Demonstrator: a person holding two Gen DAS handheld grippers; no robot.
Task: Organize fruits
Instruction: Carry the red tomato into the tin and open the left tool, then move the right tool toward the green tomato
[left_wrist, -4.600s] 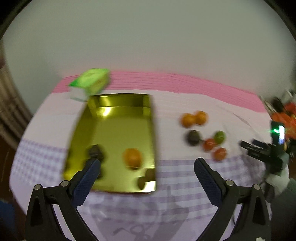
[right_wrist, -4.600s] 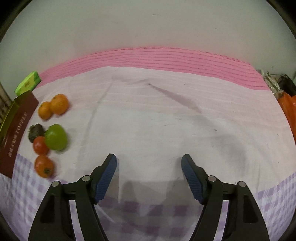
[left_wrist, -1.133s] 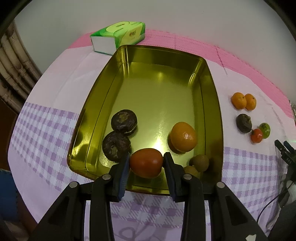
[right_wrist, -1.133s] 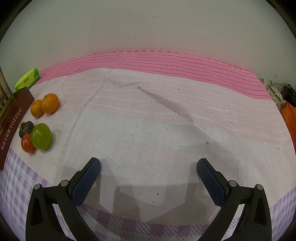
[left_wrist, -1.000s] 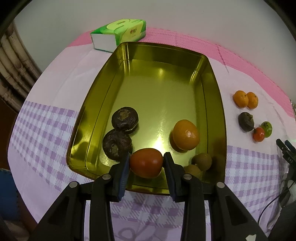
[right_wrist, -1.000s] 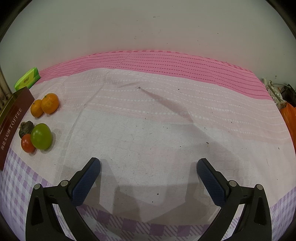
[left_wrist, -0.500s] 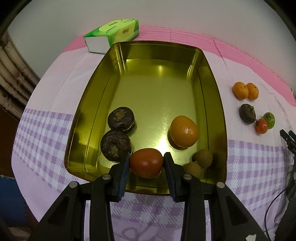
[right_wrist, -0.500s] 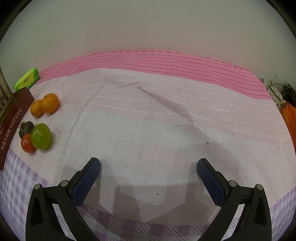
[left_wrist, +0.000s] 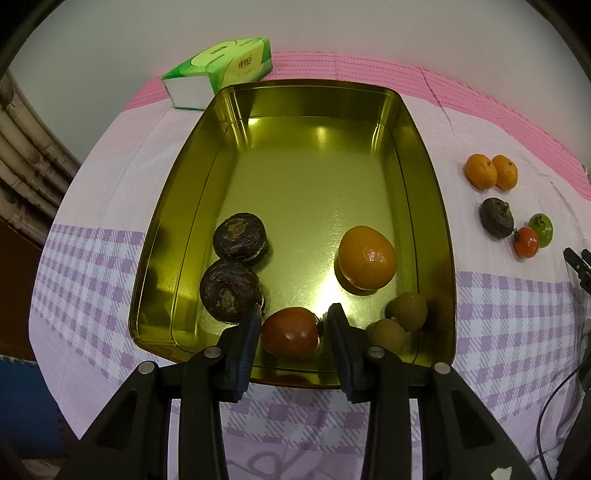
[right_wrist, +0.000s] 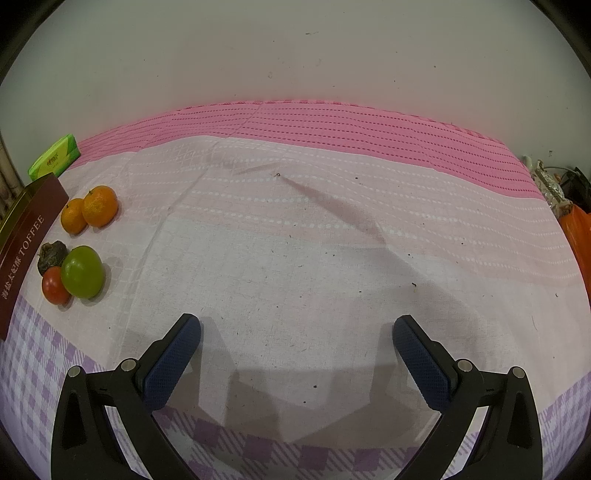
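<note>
Left gripper clamped on tomato, low over tin at 6 o'clock, possibly touching floor; right gripper agape, empty, well apart.

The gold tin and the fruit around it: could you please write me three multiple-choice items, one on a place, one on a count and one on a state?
1. Where does the green tissue pack lie?
A. beyond the gold tin's far left corner
B. inside the tin
C. among the loose fruits

2. How many fruits lie on the cloth outside the tin?
A. three
B. five
C. seven

3. How do the right gripper's fingers stand?
A. closed on the tissue pack
B. wide apart with nothing between
C. closed on a lemon

Key:
1 A: it sits on the cloth just behind the tin's rim.
2 B: two oranges, a dark fruit, a red tomato and a green tomato.
3 B: only bare cloth shows between them.
</note>
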